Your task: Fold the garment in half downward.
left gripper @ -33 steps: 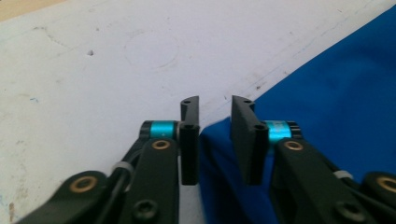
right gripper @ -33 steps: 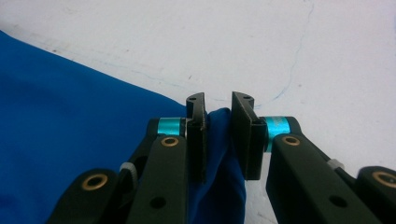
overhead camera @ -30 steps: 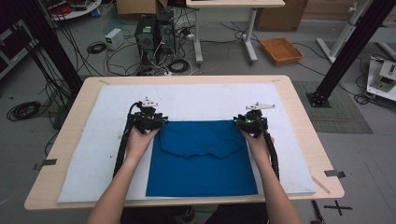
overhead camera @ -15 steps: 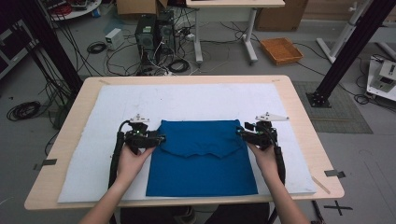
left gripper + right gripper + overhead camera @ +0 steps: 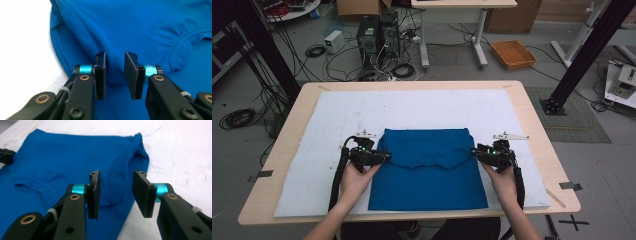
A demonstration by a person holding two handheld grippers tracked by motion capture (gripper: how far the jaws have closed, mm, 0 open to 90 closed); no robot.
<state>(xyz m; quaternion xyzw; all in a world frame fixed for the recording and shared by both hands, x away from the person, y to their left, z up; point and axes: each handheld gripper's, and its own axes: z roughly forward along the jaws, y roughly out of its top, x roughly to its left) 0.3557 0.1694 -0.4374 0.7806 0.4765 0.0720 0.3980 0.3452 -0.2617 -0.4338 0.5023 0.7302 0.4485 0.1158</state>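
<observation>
Two grippers flank a blue T-shirt (image 5: 427, 167) that lies partly folded on the white mat (image 5: 327, 115), its top third turned down over the body so the collar curve faces the person. At the shirt's left edge the left gripper (image 5: 382, 156) points inward; in the left gripper view (image 5: 115, 75) its jaws have just been closing, yet they stand apart with a gap, the folded sleeve edge lying between them and not pinched. Across the cloth, the right gripper (image 5: 476, 152) sits at the right edge, and in the right gripper view (image 5: 116, 192) its jaws, also just closing, remain released around the fold's corner. My worry is that each jaw may catch only the upper layer when it shuts, so the fold would peel open or drag askew once lifted; uneven grips on the two sides could also skew the hem. How many layers lie between each pair of pads is hard to judge, since the lower pad edges hide the cloth beneath them. The shirt's near hem is partly masked by the person's forearms in the high view.
</observation>
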